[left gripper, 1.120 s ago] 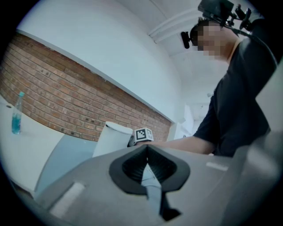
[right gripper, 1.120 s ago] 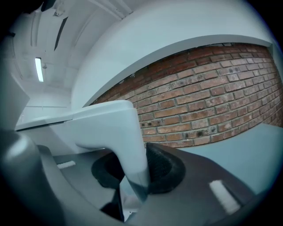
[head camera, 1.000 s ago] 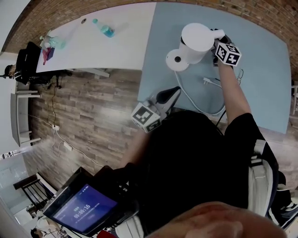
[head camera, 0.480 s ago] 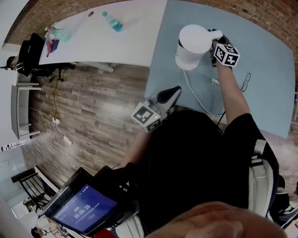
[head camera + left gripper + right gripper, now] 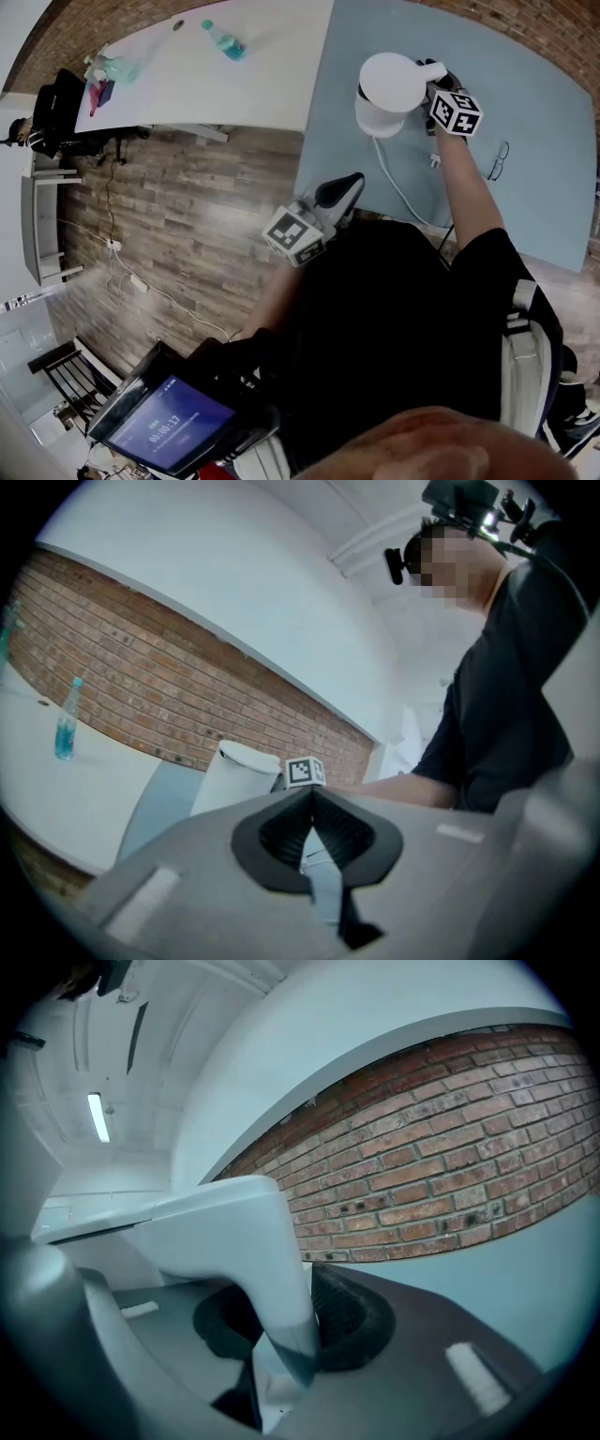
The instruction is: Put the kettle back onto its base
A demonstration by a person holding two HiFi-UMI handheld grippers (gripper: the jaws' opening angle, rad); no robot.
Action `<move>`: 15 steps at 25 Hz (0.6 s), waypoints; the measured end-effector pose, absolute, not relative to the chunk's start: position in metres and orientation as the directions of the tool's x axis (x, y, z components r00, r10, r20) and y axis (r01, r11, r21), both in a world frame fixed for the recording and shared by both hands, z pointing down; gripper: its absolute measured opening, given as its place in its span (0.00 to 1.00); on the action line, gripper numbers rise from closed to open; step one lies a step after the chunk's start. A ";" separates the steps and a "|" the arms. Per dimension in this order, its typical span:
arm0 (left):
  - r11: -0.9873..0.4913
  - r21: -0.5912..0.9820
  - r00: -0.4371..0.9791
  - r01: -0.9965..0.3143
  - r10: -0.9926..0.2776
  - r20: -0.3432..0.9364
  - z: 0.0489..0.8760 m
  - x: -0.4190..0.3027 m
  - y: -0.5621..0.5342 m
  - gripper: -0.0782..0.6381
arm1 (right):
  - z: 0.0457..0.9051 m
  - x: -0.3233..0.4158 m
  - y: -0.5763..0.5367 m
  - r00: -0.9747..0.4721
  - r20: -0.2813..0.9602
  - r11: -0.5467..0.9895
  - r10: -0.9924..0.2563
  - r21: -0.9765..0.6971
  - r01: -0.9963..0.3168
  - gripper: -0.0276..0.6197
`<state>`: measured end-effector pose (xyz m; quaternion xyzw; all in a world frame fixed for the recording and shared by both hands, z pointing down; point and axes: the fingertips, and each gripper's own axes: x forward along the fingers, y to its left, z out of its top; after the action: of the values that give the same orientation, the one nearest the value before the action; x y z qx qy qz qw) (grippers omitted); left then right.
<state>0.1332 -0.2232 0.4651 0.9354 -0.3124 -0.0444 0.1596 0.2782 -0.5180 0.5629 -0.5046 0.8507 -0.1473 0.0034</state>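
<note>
The white kettle (image 5: 392, 86) stands at the near left part of the blue table (image 5: 534, 112). My right gripper (image 5: 439, 94) reaches it from the right and is shut on the kettle's handle (image 5: 272, 1279), which fills the space between the pads (image 5: 352, 1321). The base is hidden beneath the kettle; only its white cord (image 5: 403, 192) runs out from below toward me. I cannot tell whether the kettle rests on the base. My left gripper (image 5: 339, 190) hangs at the table's near edge, shut and holding nothing. In the left gripper view the kettle (image 5: 230, 775) shows beyond the closed jaws.
A plug (image 5: 436, 161) and a pair of glasses (image 5: 497, 159) lie on the blue table right of the cord. A white table (image 5: 187, 89) adjoins on the left with a blue bottle (image 5: 225, 42). Wooden floor lies below both tables, a brick wall behind them.
The right gripper has carried the kettle leftward over the base, which lay bare at the kettle's left a second ago and is now covered. The left gripper has barely shifted.
</note>
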 end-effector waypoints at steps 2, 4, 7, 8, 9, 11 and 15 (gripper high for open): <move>-0.744 0.343 0.795 -0.574 -0.606 0.015 0.466 0.131 -0.226 0.11 | 0.566 0.276 -0.517 -0.494 0.147 0.448 -0.857 -0.260 -0.855 0.21; -0.746 0.344 0.798 -0.570 -0.603 0.015 0.466 0.132 -0.228 0.12 | 0.571 0.278 -0.516 -0.493 0.153 0.445 -0.856 -0.265 -0.855 0.21; -0.756 0.335 0.806 -0.563 -0.592 0.020 0.465 0.132 -0.231 0.11 | 0.575 0.278 -0.517 -0.488 0.162 0.438 -0.858 -0.269 -0.858 0.21; -0.756 0.337 0.807 -0.562 -0.590 0.022 0.464 0.132 -0.232 0.11 | 0.575 0.277 -0.516 -0.486 0.165 0.435 -0.858 -0.268 -0.859 0.21; -0.755 0.341 0.808 -0.560 -0.589 0.024 0.464 0.131 -0.232 0.11 | 0.575 0.277 -0.515 -0.485 0.166 0.433 -0.859 -0.269 -0.860 0.21; -0.756 0.348 0.811 -0.555 -0.585 0.025 0.467 0.134 -0.229 0.12 | 0.577 0.278 -0.512 -0.482 0.165 0.431 -0.860 -0.269 -0.861 0.21; -0.755 0.351 0.814 -0.554 -0.579 0.040 0.464 0.138 -0.229 0.11 | 0.576 0.277 -0.508 -0.479 0.172 0.429 -0.861 -0.259 -0.865 0.21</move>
<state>0.1382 -0.2292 0.4640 0.9361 -0.3027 -0.0355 0.1757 0.2768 -0.5078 0.5764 -0.5105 0.8453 -0.1572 -0.0066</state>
